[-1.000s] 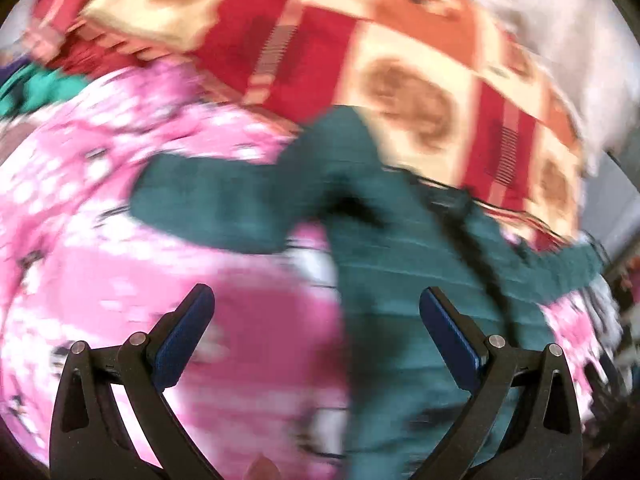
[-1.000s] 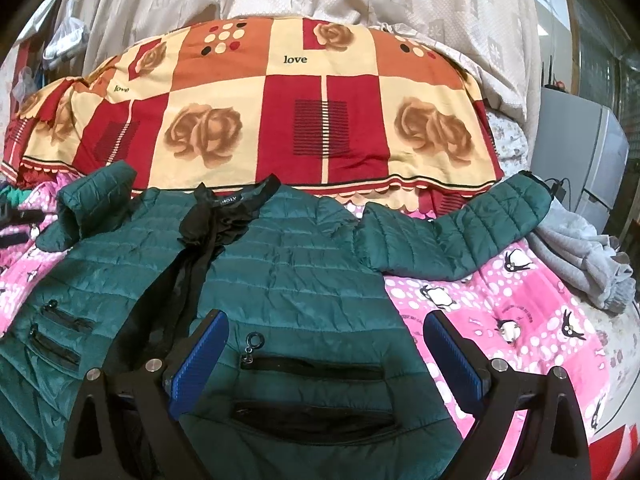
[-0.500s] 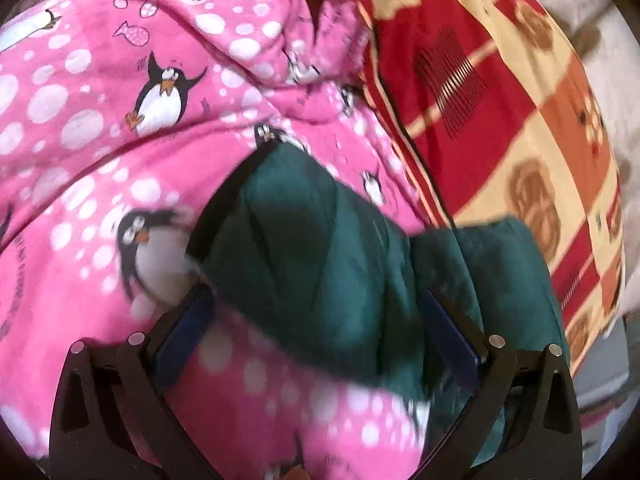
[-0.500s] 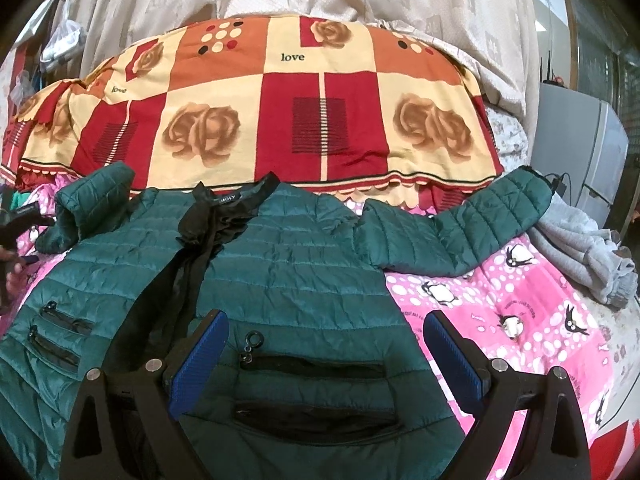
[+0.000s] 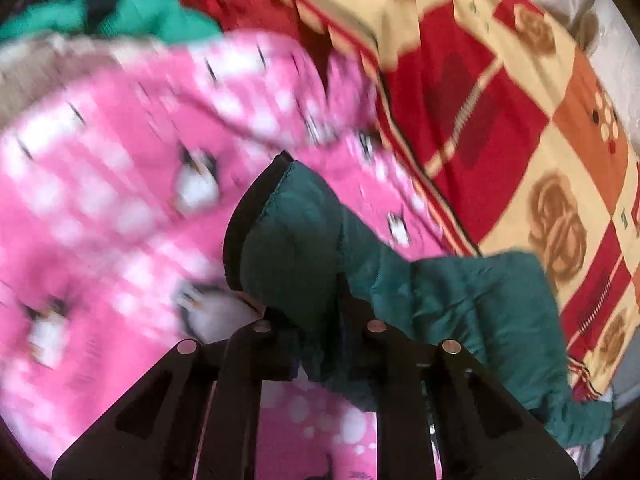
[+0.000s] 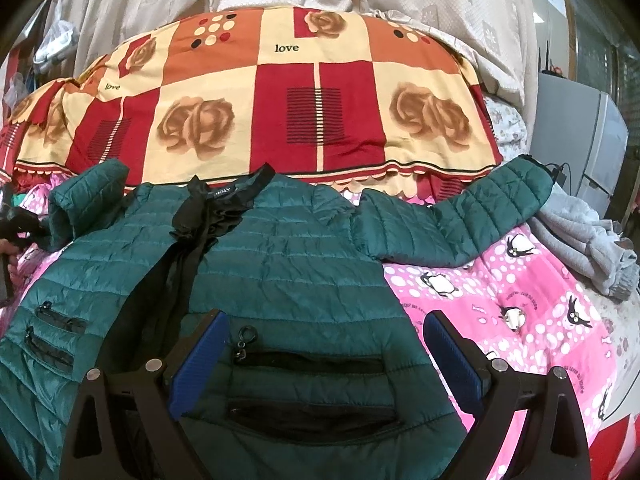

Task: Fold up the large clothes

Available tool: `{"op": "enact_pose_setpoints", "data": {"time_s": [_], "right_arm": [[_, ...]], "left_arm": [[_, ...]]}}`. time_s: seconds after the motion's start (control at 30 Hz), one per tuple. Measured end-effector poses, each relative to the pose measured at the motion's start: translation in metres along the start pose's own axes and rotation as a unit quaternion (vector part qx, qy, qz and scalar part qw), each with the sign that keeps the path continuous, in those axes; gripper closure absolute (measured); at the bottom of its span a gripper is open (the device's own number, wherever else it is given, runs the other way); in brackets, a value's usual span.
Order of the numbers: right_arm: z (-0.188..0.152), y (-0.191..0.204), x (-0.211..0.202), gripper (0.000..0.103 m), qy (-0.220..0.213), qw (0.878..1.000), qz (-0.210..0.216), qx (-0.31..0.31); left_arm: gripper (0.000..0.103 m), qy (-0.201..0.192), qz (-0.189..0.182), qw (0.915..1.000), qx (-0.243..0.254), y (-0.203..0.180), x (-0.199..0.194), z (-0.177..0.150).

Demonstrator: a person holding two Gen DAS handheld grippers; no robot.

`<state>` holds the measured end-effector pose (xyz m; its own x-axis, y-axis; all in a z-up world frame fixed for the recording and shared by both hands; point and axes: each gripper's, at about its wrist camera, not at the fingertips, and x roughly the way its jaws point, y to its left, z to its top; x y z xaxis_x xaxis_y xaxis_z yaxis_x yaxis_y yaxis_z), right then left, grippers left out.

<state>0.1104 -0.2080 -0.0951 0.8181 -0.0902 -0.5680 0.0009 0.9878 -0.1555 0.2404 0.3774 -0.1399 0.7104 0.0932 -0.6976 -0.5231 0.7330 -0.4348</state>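
Note:
A dark green quilted jacket (image 6: 288, 264) lies front up and open on a pink penguin blanket (image 6: 532, 304), with its black lining showing down the middle. One sleeve (image 6: 460, 220) stretches to the right. My right gripper (image 6: 324, 356) is open and empty, hovering over the jacket's lower pocket. My left gripper (image 5: 316, 320) is shut on the cuff end of the other sleeve (image 5: 304, 248), which bulges up between its jaws; the blue pads are hidden by the fabric. The left gripper also shows at the far left edge of the right wrist view (image 6: 16, 224).
A red, orange and cream rose quilt (image 6: 304, 96) is heaped behind the jacket. A grey garment (image 6: 580, 236) lies at the right. A bright green garment (image 5: 120, 12) lies beyond the blanket's left end. A grey appliance (image 6: 580, 136) stands far right.
My left gripper has closed on the sleeve cuff; half a second ago it was open around it. The view is blurred from movement. My right gripper has stayed still.

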Motion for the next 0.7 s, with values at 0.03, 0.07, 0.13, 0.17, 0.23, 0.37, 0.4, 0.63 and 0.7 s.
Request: {"op": "enact_pose_setpoints", "data": {"time_s": [0.03, 0.07, 0.13, 0.17, 0.23, 0.37, 0.4, 0.63, 0.7], "right_arm": [[-0.001, 0.000, -0.001, 0.006, 0.000, 1.000, 0.000, 0.001], [-0.001, -0.001, -0.001, 0.006, 0.000, 1.000, 0.001, 0.002], [-0.001, -0.003, -0.002, 0.006, 0.000, 1.000, 0.002, 0.006], [-0.002, -0.003, -0.002, 0.006, 0.000, 1.000, 0.002, 0.007], [-0.001, -0.003, -0.001, 0.006, 0.002, 1.000, 0.002, 0.007], [-0.001, -0.001, 0.003, 0.006, 0.014, 1.000, 0.000, 0.000], [-0.001, -0.001, 0.005, 0.006, 0.019, 1.000, 0.001, -0.001], [-0.002, -0.008, 0.017, 0.006, 0.050, 0.998, 0.018, 0.016], [-0.002, -0.011, 0.018, 0.006, 0.055, 0.998, 0.022, 0.021]], "left_arm": [[0.090, -0.012, 0.006, 0.9999, 0.006, 0.002, -0.009, 0.006], [0.090, -0.027, 0.016, 0.9993, 0.017, 0.005, -0.023, 0.016], [0.090, -0.049, 0.025, 0.9978, 0.038, 0.007, -0.041, 0.029], [0.090, -0.061, 0.030, 0.9964, 0.051, 0.008, -0.052, 0.036], [0.090, -0.091, 0.044, 0.9925, 0.069, 0.009, -0.075, 0.050], [0.090, -0.141, 0.072, 0.9844, 0.077, 0.016, -0.110, 0.072], [0.090, -0.151, 0.082, 0.9826, 0.069, 0.019, -0.118, 0.078], [0.090, -0.176, 0.118, 0.9764, 0.040, 0.014, -0.132, 0.076], [0.090, -0.176, 0.118, 0.9757, 0.054, 0.005, -0.131, 0.074]]}}
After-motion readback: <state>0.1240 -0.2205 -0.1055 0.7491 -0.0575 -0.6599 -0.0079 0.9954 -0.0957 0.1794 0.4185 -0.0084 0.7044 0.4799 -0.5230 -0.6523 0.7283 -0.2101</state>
